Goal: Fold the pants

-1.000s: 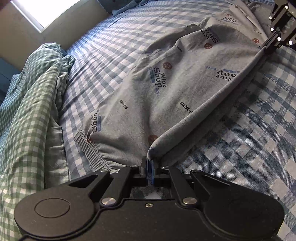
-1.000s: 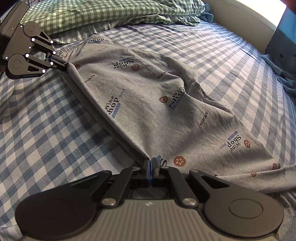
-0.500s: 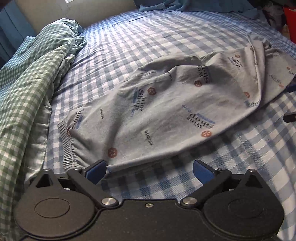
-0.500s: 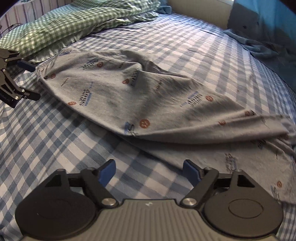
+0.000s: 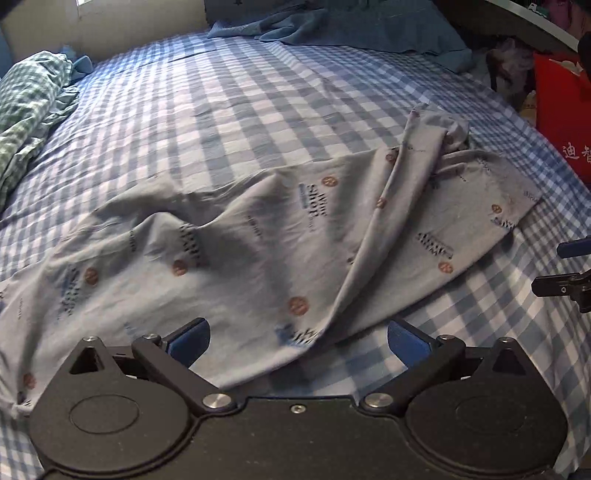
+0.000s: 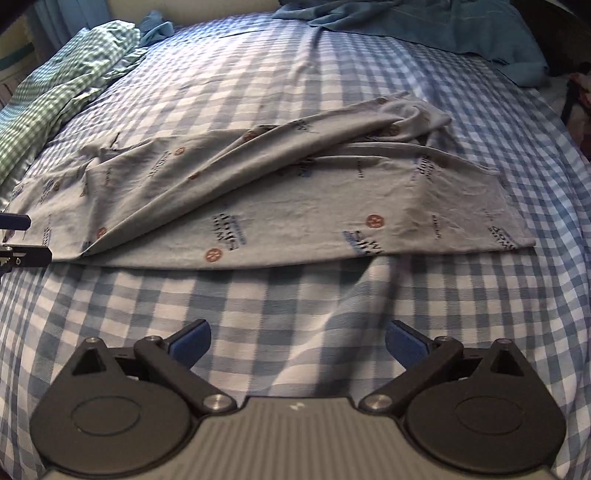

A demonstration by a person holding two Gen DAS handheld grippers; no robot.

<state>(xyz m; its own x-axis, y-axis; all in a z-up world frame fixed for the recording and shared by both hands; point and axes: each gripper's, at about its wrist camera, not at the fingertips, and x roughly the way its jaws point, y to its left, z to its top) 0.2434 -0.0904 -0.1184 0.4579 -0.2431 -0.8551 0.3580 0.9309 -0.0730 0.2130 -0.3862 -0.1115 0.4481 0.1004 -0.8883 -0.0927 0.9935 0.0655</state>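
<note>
Looking down my left gripper (image 5: 297, 338), I see its blue pads spread wide apart, having just been opening, with nothing pinched between them; the near edge of the grey printed pants (image 5: 258, 240) lies on the bed under the gap and runs away ahead and to both sides. A long raised fold crosses the cloth from near my right pad up toward a bunched end at the far right. At the right border of this view the tips of my other tool poke in, just off the hem and not touching it. From my right gripper (image 6: 297, 341), also spread wide after just opening and holding nothing, the pants (image 6: 295, 206) lie ahead, apart from the pads, with a bare strip of the blue checked sheet (image 6: 288, 295) between us. They are laid over lengthwise, one layer slanting across the other, with the near edge fairly straight. The left tool's tips show at the left border, touching or just beside that end of the cloth; I cannot tell which. A green checked quilt (image 6: 66, 74) is heaped along the far left of the bed, a crumpled blue blanket (image 6: 443, 26) lies at the far end, and a red bag (image 5: 561, 114) stands off the bed's right side. Nothing lies between either tool and the pants.
</note>
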